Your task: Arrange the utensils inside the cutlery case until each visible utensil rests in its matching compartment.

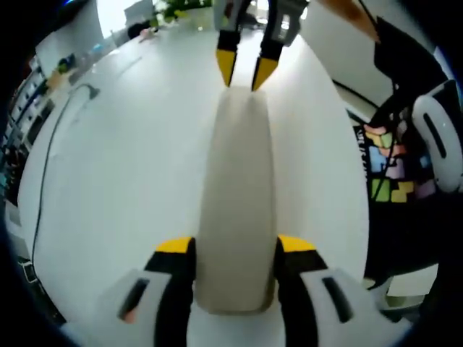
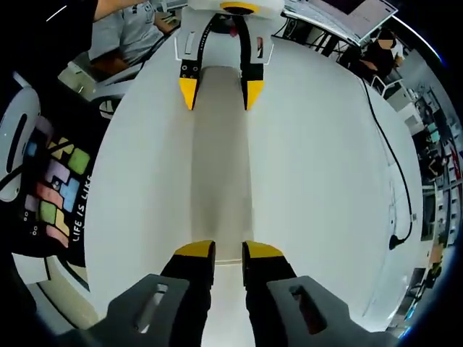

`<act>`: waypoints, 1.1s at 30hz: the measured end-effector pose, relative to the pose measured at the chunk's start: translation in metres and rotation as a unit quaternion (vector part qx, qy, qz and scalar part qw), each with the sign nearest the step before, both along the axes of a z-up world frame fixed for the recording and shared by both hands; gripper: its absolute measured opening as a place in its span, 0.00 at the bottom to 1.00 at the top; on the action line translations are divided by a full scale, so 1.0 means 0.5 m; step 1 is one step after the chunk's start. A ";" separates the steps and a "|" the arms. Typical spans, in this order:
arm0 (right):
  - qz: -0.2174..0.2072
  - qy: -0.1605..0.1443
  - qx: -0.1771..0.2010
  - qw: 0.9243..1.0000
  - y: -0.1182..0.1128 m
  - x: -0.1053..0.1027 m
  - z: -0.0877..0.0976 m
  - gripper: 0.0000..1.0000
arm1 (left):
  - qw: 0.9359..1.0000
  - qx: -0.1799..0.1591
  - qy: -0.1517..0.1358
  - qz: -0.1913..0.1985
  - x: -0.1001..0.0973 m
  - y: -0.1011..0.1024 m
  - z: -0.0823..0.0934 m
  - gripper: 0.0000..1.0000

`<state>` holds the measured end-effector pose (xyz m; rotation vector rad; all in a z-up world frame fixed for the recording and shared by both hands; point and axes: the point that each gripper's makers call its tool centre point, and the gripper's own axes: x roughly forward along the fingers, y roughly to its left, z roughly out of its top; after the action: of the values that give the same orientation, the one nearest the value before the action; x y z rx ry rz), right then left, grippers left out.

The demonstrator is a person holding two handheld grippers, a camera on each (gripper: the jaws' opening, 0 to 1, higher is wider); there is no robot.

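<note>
Case held closed at both ends

My left gripper (image 1: 235,249) clamps the cutlery case (image 1: 237,210); right gripper (image 2: 218,253) looks nearly closed, grip unclear; I'd lift evenly.

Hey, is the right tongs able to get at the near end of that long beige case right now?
Probably yes. The right tongs sit at the end of the beige case, nothing between them on the white table. The left tongs straddle the far end, out of the way.

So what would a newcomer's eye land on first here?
The long beige cutlery case lying closed on the white table, gripped at both ends: the left gripper straddles one end, the right gripper the other. Beside the table, a person's dark shirt with colourful blocks.
</note>
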<state>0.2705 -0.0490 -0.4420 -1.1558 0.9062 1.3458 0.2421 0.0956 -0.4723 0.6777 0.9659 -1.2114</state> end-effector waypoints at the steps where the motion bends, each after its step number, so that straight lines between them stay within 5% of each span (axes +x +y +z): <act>1: 0.002 0.001 -0.001 1.000 0.001 -0.002 -0.002 0.13 | 1.000 -0.001 0.000 -0.001 0.000 0.000 0.000 0.46; 16: 0.027 0.022 -0.006 0.999 0.018 -0.035 -0.008 0.08 | 1.000 -0.025 -0.003 0.003 -0.015 0.011 0.006 0.46; 33: 0.034 0.054 -0.010 0.998 0.021 -0.019 -0.014 0.02 | 1.000 0.002 -0.006 0.021 -0.013 0.031 0.028 0.44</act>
<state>0.2608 -0.0383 -0.4490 -1.1461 0.9668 1.4683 0.2356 0.1112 -0.4584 0.6639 0.9678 -1.1665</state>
